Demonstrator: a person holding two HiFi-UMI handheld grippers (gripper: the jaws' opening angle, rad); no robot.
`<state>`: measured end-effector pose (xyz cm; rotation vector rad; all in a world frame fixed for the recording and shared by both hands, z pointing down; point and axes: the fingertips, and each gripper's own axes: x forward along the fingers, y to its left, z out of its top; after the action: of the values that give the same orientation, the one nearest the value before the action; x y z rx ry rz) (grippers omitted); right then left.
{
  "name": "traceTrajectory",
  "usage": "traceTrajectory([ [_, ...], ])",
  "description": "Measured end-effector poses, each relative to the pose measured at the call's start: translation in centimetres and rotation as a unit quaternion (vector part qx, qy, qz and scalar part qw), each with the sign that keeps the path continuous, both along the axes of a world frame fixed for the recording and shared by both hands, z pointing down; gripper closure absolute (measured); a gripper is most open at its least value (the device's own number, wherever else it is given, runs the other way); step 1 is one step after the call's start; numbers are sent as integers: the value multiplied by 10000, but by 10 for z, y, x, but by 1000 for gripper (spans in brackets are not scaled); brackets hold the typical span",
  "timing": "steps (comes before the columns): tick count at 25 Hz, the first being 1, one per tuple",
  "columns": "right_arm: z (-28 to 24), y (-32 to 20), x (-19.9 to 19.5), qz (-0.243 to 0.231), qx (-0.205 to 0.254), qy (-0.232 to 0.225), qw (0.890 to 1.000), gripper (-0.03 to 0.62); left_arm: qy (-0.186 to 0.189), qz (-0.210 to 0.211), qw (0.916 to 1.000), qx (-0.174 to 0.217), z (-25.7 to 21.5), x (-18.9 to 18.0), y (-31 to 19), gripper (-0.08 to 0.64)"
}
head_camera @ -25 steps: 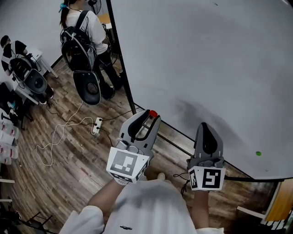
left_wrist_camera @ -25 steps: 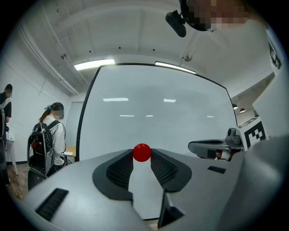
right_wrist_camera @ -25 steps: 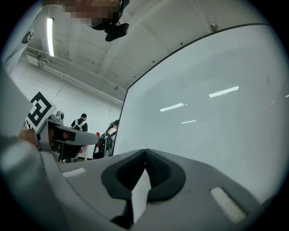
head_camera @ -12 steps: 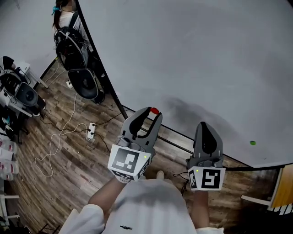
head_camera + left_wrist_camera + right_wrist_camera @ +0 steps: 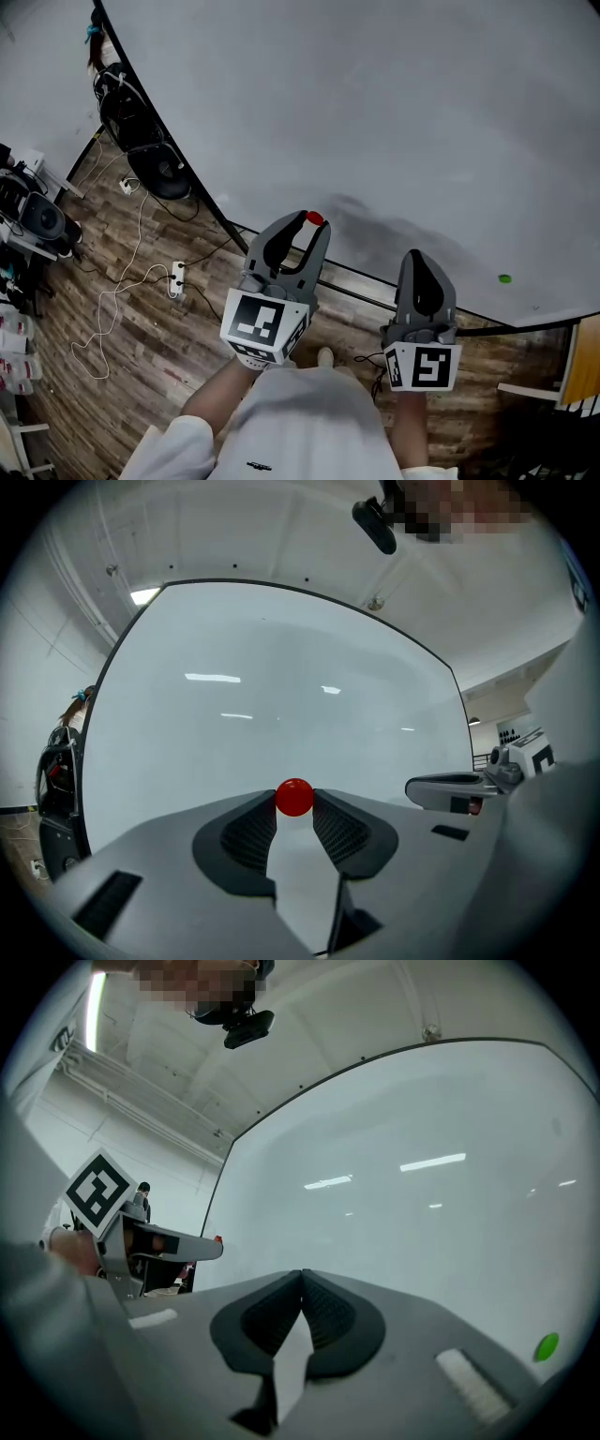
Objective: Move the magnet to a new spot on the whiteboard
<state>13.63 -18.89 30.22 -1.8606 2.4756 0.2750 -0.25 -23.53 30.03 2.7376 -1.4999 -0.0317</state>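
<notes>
Whiteboard [image 5: 394, 112]: it fills most of what you see and stands upright before you, its face bare nearly all over, so almost any spot would take the magnet.
Floor [image 5: 141, 319]: wood boards to your left and under you, outside the work.
Chair [image 5: 155, 169]: dark, with bags, by the board's left edge and well apart from both tools.
Left tool [image 5: 307, 227]: held level and aimed at the board's lower part, jaws clamped on the magnet at their very tips, likely so the magnet's front stays free to meet the board.
Right tool [image 5: 418, 258]: jaws pressed together with nothing between them. It sits beside the left tool and seems merely parked.
Frame [image 5: 361, 277]: the board's dark lower edge runs just under both tools. Keep the tips above it.
Cable [image 5: 117, 291]: white, looped on the floor at your left, no obstacle to the arms.
Magnet [image 5: 315, 218]: small red ball pinched by the left tool, near the board. You cannot tell if it touches.
Green dot [image 5: 505, 278]: low on the board to the right of the right tool. Avoid that spot.
</notes>
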Motion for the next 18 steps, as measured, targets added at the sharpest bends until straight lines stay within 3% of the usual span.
traceTrajectory([
  [9, 12, -19, 24, 166, -132, 2, 9998, 591, -13, 102, 9999, -133, 14, 27, -33, 437],
  [18, 10, -10, 33, 276, -185, 44, 9994, 591, -68, -138, 9997, -209, 17, 31, -45, 437],
])
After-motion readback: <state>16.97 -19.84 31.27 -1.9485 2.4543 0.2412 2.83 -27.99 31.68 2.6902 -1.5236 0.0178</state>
